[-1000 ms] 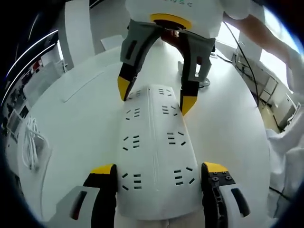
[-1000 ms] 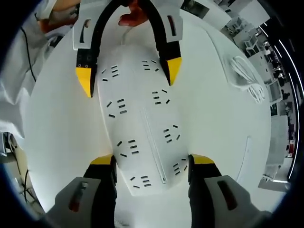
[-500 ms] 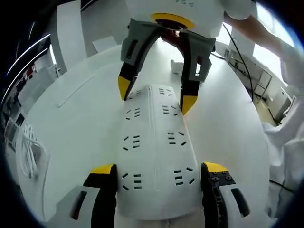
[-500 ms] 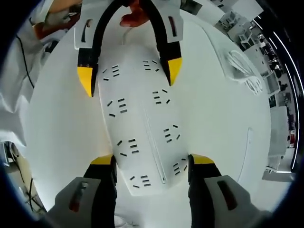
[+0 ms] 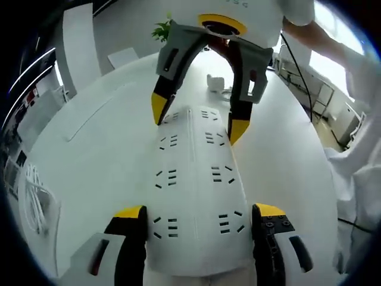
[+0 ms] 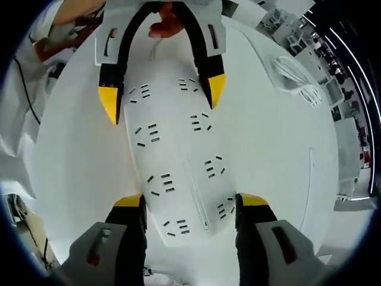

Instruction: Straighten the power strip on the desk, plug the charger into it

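Gripping opposite ends of the power strip (image 5: 193, 196) with left gripper (image 5: 198, 215) and right gripper (image 6: 189, 202). Jaws wide, pressed against its sides. Beyond its far end, a charger (image 5: 215, 81).

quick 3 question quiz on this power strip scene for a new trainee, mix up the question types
1. True or false: both grippers straddle the white power strip, one at each end.
2. The coiled white cable lies: A) on the strip B) on the desk beside the strip C) in a gripper.
3. Fill in: the jaw tips of the left gripper and right gripper are coloured ____.

Key: 1 true. 2 B. 3 yellow.
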### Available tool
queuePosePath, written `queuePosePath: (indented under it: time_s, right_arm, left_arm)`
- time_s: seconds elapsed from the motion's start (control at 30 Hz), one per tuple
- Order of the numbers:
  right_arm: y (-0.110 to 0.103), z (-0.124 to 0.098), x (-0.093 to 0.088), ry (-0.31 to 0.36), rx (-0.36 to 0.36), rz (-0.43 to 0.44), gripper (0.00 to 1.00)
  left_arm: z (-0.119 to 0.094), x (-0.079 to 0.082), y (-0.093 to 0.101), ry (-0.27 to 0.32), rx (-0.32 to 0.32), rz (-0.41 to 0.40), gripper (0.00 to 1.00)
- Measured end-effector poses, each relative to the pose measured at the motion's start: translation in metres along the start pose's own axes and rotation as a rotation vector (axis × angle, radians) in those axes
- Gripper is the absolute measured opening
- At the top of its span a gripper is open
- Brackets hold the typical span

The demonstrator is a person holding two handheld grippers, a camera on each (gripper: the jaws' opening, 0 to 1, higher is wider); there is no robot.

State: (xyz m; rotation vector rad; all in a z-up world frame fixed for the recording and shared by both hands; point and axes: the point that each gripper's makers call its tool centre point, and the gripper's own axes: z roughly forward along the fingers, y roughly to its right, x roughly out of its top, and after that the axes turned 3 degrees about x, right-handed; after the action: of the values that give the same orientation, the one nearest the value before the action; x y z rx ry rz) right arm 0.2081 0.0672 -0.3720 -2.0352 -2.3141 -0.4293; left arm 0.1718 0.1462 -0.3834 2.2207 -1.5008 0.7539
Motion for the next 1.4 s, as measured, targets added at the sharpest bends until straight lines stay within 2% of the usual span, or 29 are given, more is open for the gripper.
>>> queuePosePath:
  time_s: [0.47,0.73,1.13,1.2,1.23,1.33,1.4]
  right_arm:
    - [-0.006,-0.004,-0.001,-0.046,-0.053,0.075,0.56]
    - [-0.004,-0.006,-0.002,-0.029,-0.026,0.073,0.55]
    - [-0.006,-0.008,-0.002,-0.042,-0.039,0.124,0.53]
    - [-0.005,-0.008,-0.002,-0.046,-0.030,0.075,0.53]
    - [-0.005,-0.008,-0.002,-0.038,-0.024,0.080,0.53]
    - [-0.005,-0.009,-0.006,-0.009,0.009,-0.036,0.53]
    - [-0.005,-0.010,-0.008,0.022,0.027,-0.051,0.52]
  left_arm:
    - [0.000,0.001,-0.001,-0.016,-0.041,0.059,0.73]
    - [0.000,0.002,-0.001,-0.022,-0.050,0.077,0.72]
    - [0.000,0.002,-0.002,-0.031,-0.065,0.098,0.72]
    - [0.000,0.003,-0.002,-0.034,-0.067,0.103,0.72]
    - [0.000,0.003,-0.002,-0.035,-0.067,0.104,0.72]
    - [0.000,0.003,-0.001,-0.034,-0.069,0.105,0.72]
    - [0.000,0.003,-0.001,-0.033,-0.070,0.107,0.72]
